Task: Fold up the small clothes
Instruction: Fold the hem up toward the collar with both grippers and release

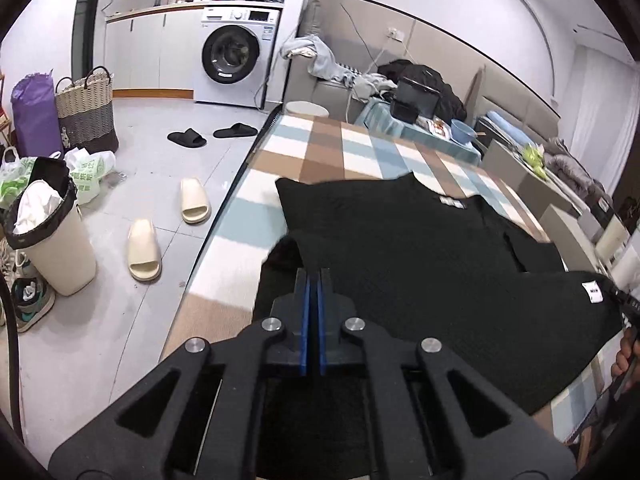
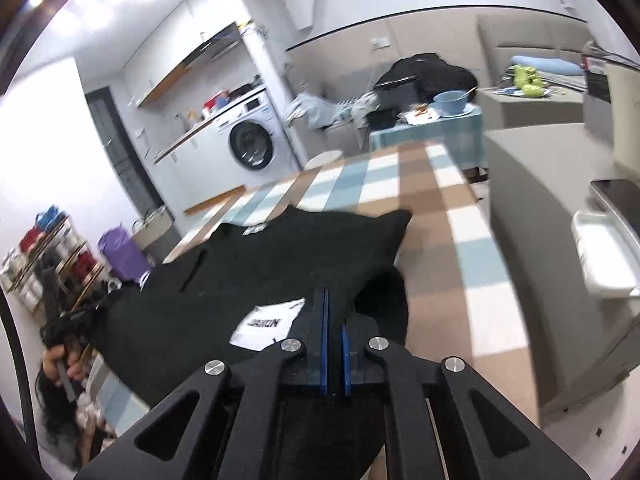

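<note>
A black knit top (image 1: 400,248) lies spread on the checked tablecloth (image 1: 320,152), its neck label (image 1: 450,201) toward the far side. My left gripper (image 1: 314,275) is shut on the near edge of the top, with black cloth bunched at its tips and hanging below. In the right wrist view my right gripper (image 2: 334,308) is shut on the same black top (image 2: 280,264), beside a white printed tag (image 2: 268,326); cloth drapes over its right finger. The right gripper (image 1: 624,304) shows at the left view's right edge, and the left gripper (image 2: 68,320) at the other view's left edge.
Left of the table is tiled floor with cream slippers (image 1: 168,236), a lined bin (image 1: 48,240), a woven basket (image 1: 86,108) and a washing machine (image 1: 236,60). Beyond the table stands a side table with a blue bowl (image 1: 462,130). A white tray (image 2: 604,256) sits at the right.
</note>
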`<act>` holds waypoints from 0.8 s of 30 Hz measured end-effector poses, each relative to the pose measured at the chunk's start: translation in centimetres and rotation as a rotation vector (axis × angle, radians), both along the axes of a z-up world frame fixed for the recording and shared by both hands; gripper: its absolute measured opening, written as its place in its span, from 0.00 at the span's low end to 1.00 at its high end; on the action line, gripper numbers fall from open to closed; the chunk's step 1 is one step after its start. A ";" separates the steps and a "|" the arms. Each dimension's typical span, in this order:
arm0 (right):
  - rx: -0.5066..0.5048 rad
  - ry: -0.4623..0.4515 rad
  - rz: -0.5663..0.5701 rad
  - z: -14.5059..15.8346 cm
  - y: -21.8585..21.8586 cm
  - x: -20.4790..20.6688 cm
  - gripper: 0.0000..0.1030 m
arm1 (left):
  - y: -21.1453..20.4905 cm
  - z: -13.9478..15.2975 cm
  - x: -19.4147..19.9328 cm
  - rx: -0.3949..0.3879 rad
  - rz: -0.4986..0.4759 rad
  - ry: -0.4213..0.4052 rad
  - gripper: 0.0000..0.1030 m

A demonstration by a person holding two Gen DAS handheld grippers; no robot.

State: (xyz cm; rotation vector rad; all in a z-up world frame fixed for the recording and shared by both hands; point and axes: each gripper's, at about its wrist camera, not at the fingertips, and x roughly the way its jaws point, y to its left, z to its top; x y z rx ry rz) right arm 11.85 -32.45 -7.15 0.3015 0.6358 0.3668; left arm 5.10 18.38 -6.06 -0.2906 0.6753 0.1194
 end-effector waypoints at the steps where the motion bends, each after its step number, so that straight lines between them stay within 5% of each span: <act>1: -0.012 0.016 -0.018 -0.2 0.0 0.6 0.04 | 0.2 -0.3 0.6 0.002 0.006 0.008 0.01; 8: 0.025 0.208 -0.049 -3.7 -0.2 3.8 0.09 | 0.7 -2.8 2.8 -0.026 -0.002 0.103 0.05; 10: 0.066 0.217 -0.041 -4.0 -0.9 3.5 0.11 | 0.9 -3.0 2.7 -0.047 -0.011 0.121 0.25; 13: 0.064 0.211 -0.023 -3.9 -1.1 2.8 0.20 | 0.8 -3.2 2.6 -0.051 -0.012 0.119 0.32; 17: 0.051 0.209 0.003 -3.9 -0.3 2.7 0.22 | 0.1 -3.1 2.8 -0.030 -0.031 0.098 0.27; 18: 0.041 0.201 0.004 -3.8 0.0 2.7 0.21 | 0.0 -3.0 2.7 -0.017 -0.031 0.092 0.08; 19: 0.023 0.183 -0.003 -3.6 0.3 2.6 0.17 | -0.2 -2.8 2.7 0.000 -0.031 0.082 0.02; 20: 0.014 0.168 0.000 -3.3 0.5 2.6 0.06 | -0.3 -2.4 2.6 0.006 -0.035 0.063 0.02; 24: 0.032 0.071 -0.004 -1.1 0.4 2.3 0.05 | 0.0 -0.3 2.2 -0.002 -0.024 -0.015 0.01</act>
